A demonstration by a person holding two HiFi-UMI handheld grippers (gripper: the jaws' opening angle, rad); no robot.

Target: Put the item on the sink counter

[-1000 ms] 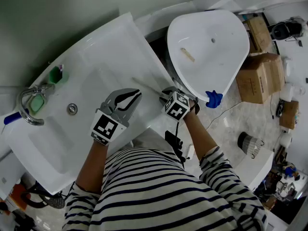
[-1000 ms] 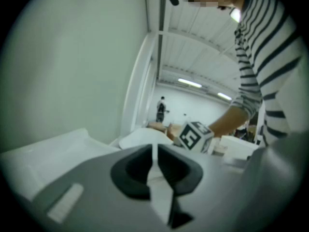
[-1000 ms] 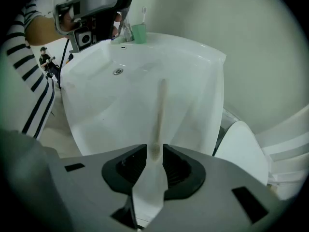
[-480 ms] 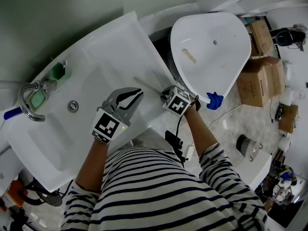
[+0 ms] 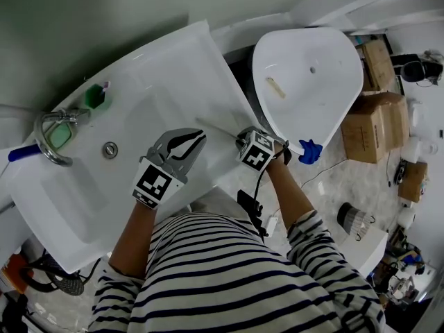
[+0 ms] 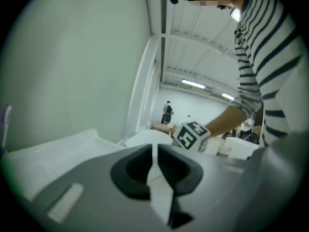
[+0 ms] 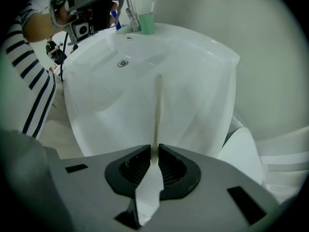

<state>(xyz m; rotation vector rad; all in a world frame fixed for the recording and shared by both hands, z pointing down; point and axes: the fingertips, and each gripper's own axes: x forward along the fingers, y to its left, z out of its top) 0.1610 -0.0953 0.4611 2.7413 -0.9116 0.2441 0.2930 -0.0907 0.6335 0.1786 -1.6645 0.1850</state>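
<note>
A thin pale stick (image 7: 157, 110) lies low over the white sink counter (image 5: 173, 82), pointing toward the basin. My right gripper (image 7: 155, 153) has its near end between the dark pads; the jaws are closing and pinch it. In the head view this gripper (image 5: 241, 137) sits at the counter's right front edge, with the stick (image 5: 216, 127) running left from it. My left gripper (image 5: 198, 137) hovers over the basin's front rim, and in its own view the jaws (image 6: 154, 153) are shut with nothing between them.
A green cup (image 5: 97, 96) with a toothbrush, a chrome faucet (image 5: 52, 134) and a drain (image 5: 110, 149) are at the sink's far left. A second white basin (image 5: 309, 68) to the right holds another stick (image 5: 275, 87). Cardboard boxes (image 5: 374, 116) stand on the floor.
Both grippers stay almost where they were; the head view has shifted slightly. The stick remains at the right gripper's tip over the counter.
</note>
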